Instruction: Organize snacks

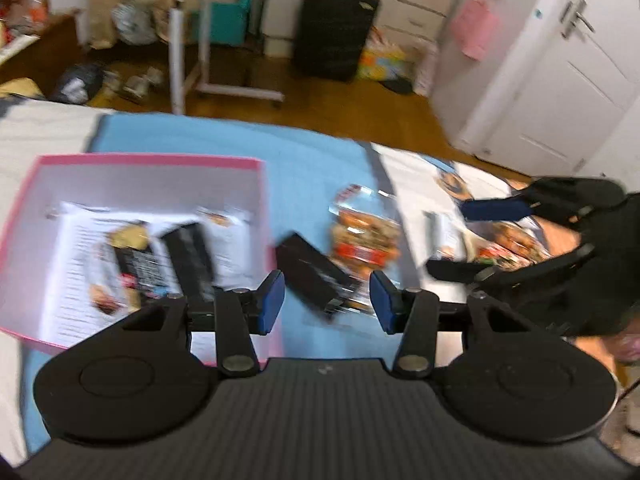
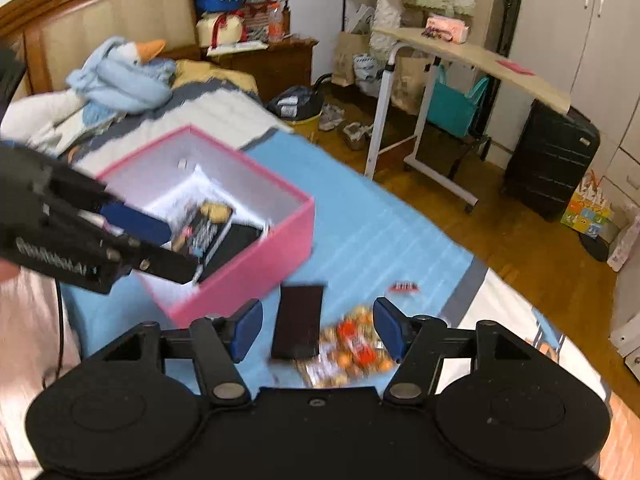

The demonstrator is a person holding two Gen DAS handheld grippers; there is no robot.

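Snacks beside an open pink box (image 2: 240, 276) on the bed

A flat black packet (image 2: 298, 326) and clear orange snack bag (image 2: 352, 354) lie touching on blue cloth; more packets sit inside the box.

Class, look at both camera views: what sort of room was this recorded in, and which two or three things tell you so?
Most likely a bedroom in a home. A bed with a padded wooden headboard, a goose soft toy lying on it and a wooden nightstand beside it show this; a black suitcase stands on the wood floor.
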